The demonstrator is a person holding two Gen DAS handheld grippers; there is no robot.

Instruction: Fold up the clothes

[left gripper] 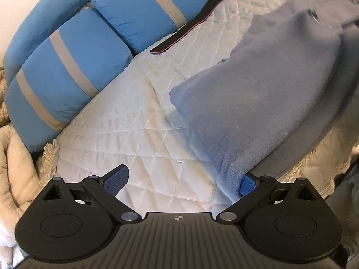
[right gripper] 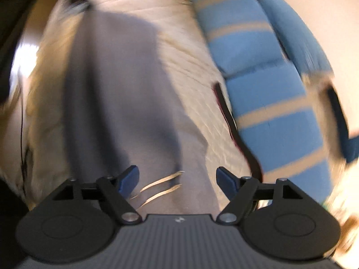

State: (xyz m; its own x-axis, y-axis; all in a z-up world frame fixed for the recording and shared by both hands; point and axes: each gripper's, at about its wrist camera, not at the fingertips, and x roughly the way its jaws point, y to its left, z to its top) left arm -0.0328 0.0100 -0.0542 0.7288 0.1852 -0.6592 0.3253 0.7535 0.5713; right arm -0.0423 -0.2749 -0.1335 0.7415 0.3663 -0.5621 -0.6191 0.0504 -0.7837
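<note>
a soft grey-blue fleece garment (left gripper: 264,94) lay spread over a pale quilted bedcover with diamond stitching (left gripper: 125,121), running from the near edge of the bed up toward its far right corner. one folded-over edge of it formed a rounded corner near the middle of the cover, and its lower end trailed down beside the left gripper (left gripper: 181,182).

the left gripper's jaws stood wide apart. its left blue pad (left gripper: 116,180) hung over bare quilt, touching nothing. the right blue pad (left gripper: 246,185) sat just against the garment's lower edge, and the cloth draped in front of it; nothing was pinched between the two pads.

behind the cover, blue pillows with grey stripes (left gripper: 67,74) were stacked along the far left side, and a flat black strap with a dark red edge (left gripper: 186,31) lay on the quilt just in front of them. a rumpled beige blanket (left gripper: 15,168) bunched at the left edge.

the right wrist view was smeared with motion blur. the right gripper (right gripper: 177,181) hung over the same grey garment (right gripper: 125,103), its jaws spread wide with only cloth lying below them, not gripped. two thin pale drawstrings (right gripper: 161,187) lay on the fabric between the pads. the striped pillows (right gripper: 269,103) showed to the right.
</note>
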